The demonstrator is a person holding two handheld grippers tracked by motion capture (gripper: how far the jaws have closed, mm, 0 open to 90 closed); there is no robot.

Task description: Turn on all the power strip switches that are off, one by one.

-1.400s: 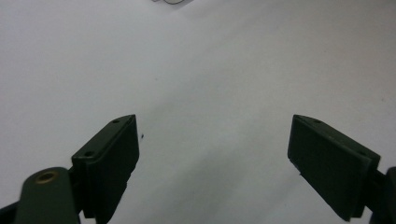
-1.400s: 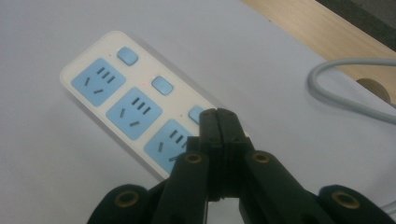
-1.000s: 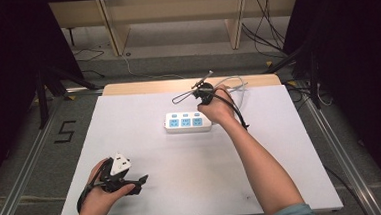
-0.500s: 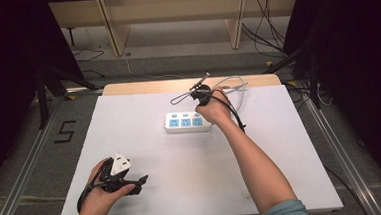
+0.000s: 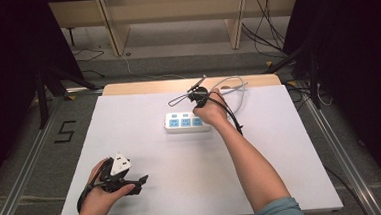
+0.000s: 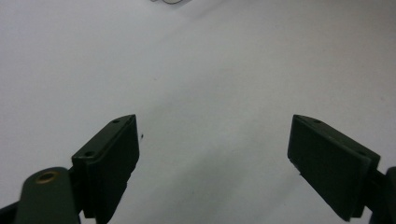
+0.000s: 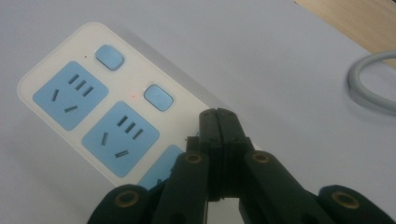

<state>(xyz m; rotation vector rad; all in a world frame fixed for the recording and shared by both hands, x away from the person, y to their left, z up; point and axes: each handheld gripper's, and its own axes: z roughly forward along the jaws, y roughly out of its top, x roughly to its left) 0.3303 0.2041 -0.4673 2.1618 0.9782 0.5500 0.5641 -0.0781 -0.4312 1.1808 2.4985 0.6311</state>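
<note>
**Closed right gripper over the power strip's end switch**

High view: A white desk (image 5: pixel 145 140) carries a white power strip (image 5: pixel 187 122) with three blue sockets, lying a little toward 12 o'clock of the desk's middle. Its grey cord (image 5: pixel 234 84) loops off toward 1 o'clock, near the desk's wooden far edge. Nothing else lies around the strip, and no object blocks the way to it. The right hand (image 5: pixel 211 108) reaches in from 5 o'clock with the forearm stretched long across the desk, its right gripper (image 5: pixel 198 98) hanging over the strip's end nearest the cord, a black cable trailing back along the wrist. The left hand (image 5: pixel 101 193) rests at the desk's 7 o'clock corner, well apart from the strip, holding the left gripper (image 5: pixel 133 183) low and pointing toward 3 o'clock.

Left gripper view: The left gripper (image 6: pixel 212 163) has its jaws spread wide with only bare desk between them.

Right gripper view: The right gripper (image 7: pixel 219 123) has its jaws pressed together with nothing between them. Its tip is over the power strip (image 7: pixel 60 74) beside the second blue switch (image 7: pixel 159 97); whether it touches the strip cannot be told. A small red light (image 7: pixel 133 97) glows next to that switch. The cord (image 7: pixel 369 86) curves at 2 o'clock.
</note>
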